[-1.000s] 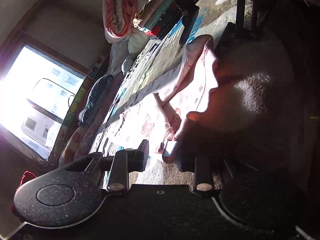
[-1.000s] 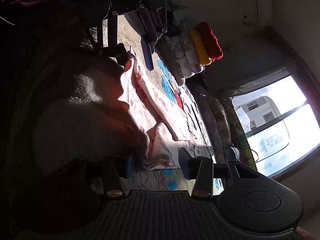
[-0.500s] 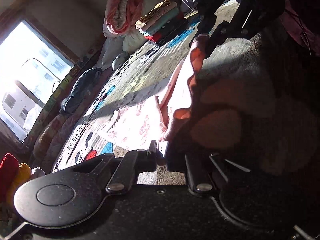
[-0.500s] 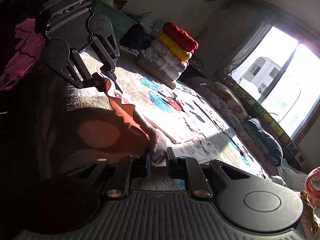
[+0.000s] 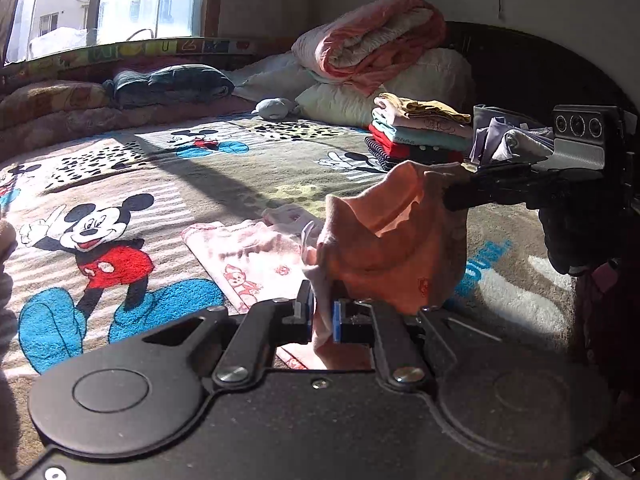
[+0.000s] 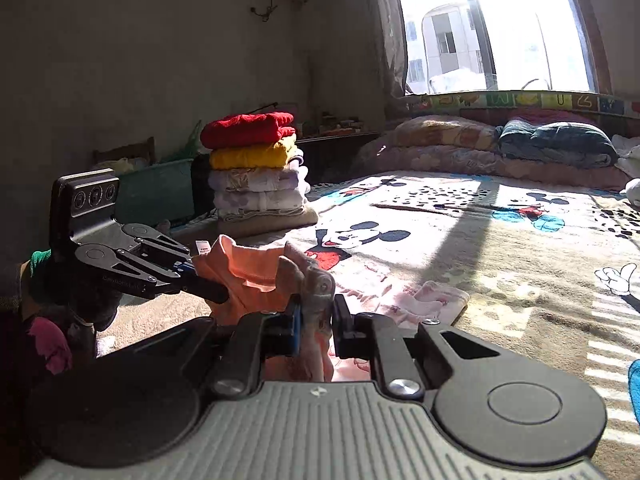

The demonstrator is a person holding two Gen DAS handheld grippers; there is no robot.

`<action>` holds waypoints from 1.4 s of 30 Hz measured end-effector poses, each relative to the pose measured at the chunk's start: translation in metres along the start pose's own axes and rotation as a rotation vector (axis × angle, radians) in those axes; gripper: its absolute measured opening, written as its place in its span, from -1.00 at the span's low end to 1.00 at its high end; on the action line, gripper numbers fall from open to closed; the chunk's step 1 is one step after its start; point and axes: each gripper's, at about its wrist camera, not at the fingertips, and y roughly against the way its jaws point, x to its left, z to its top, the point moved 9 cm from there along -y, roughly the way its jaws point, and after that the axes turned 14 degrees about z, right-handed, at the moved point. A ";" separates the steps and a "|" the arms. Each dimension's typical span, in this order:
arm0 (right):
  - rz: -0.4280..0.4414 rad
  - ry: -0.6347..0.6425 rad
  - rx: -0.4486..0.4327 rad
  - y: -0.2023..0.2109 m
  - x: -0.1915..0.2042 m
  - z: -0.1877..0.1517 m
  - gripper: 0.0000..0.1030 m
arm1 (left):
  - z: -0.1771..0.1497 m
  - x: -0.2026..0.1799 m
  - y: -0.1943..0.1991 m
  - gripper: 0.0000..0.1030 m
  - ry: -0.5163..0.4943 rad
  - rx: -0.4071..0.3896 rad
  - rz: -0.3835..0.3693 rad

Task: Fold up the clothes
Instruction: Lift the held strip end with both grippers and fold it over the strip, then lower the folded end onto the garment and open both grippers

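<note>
A pale pink printed garment (image 5: 392, 256) hangs bunched between my two grippers above the Mickey Mouse blanket (image 5: 120, 184). My left gripper (image 5: 322, 316) is shut on one edge of it. The right gripper (image 5: 452, 200) pinches the far edge on the right of the left wrist view. In the right wrist view my right gripper (image 6: 316, 320) is shut on the pink garment (image 6: 248, 280), and the left gripper (image 6: 200, 276) holds its corner near a white label. The lower part of the garment still lies on the blanket (image 6: 500, 240).
One stack of folded clothes (image 5: 416, 132) stands at the bed's right end, another stack (image 6: 256, 176) topped with red at the left end. A rolled quilt (image 5: 372, 40) on pillows and a green basket (image 6: 156, 192) lie behind. A window (image 6: 500, 24) lights the bed.
Both grippers went from open to shut on the pink garment's edges. Both views swung from sideways to level, and the garment's held edge rose off the blanket.
</note>
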 end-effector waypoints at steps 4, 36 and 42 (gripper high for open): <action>0.005 -0.305 -0.070 -0.017 -0.055 -0.022 -0.67 | -0.001 0.020 -0.026 -0.85 0.185 0.060 -0.073; -0.043 -0.320 -0.255 -0.060 -0.139 0.032 -0.67 | 0.068 0.101 -0.092 -0.94 0.486 -0.071 -0.054; -0.058 -0.370 -0.231 -0.084 -0.173 0.026 -0.67 | 0.067 0.119 -0.120 -0.94 0.482 -0.047 -0.021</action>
